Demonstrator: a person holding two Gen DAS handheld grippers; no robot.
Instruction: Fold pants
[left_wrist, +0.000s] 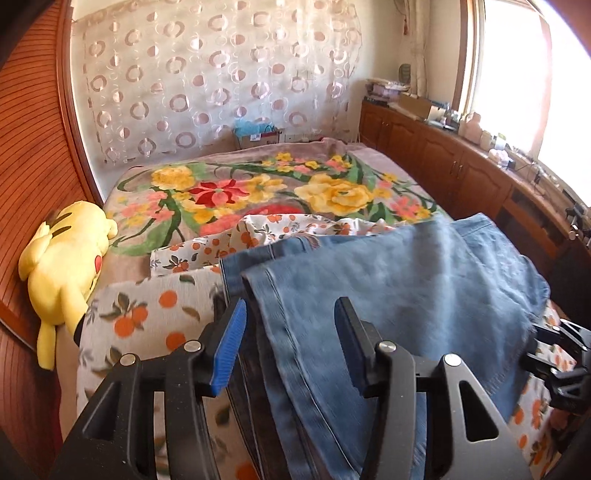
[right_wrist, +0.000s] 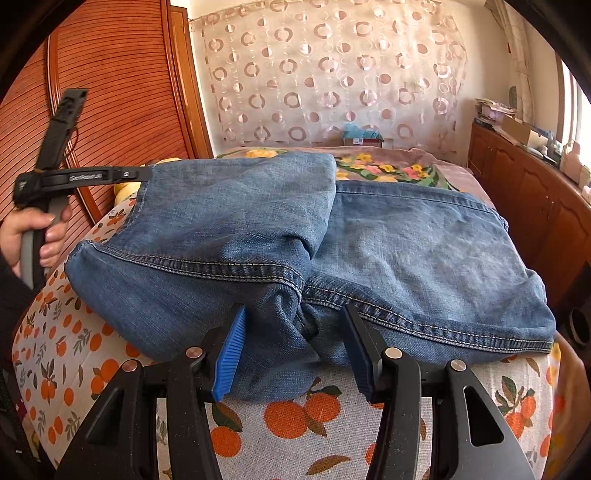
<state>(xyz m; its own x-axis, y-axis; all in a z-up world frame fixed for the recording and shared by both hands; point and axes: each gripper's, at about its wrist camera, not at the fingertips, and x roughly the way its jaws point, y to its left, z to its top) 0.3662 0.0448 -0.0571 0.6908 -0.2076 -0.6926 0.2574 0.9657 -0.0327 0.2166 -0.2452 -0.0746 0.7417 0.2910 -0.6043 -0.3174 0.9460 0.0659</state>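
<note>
The jeans (right_wrist: 295, 251) lay partly folded on the orange-print bed cover (right_wrist: 288, 417), long axis nine to three. Right tongs (right_wrist: 295, 354) stood half open astride the near seam, gripping nothing. Left tongs (left_wrist: 288, 343), likewise half open, straddled denim at nine o'clock.

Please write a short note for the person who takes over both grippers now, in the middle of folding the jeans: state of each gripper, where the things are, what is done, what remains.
Left gripper: jaws apart over the left edge of the jeans, pads not pressing the denim.
Right gripper: jaws apart around bunched denim at the near edge; no clamp visible.
Jeans lie on the orange-print cover at the near end of the bed, the floral blanket beyond them.
Done: one part is folded over the rest, left of the middle.
Left: flatten the bunched near edge, then finish the fold.
</note>
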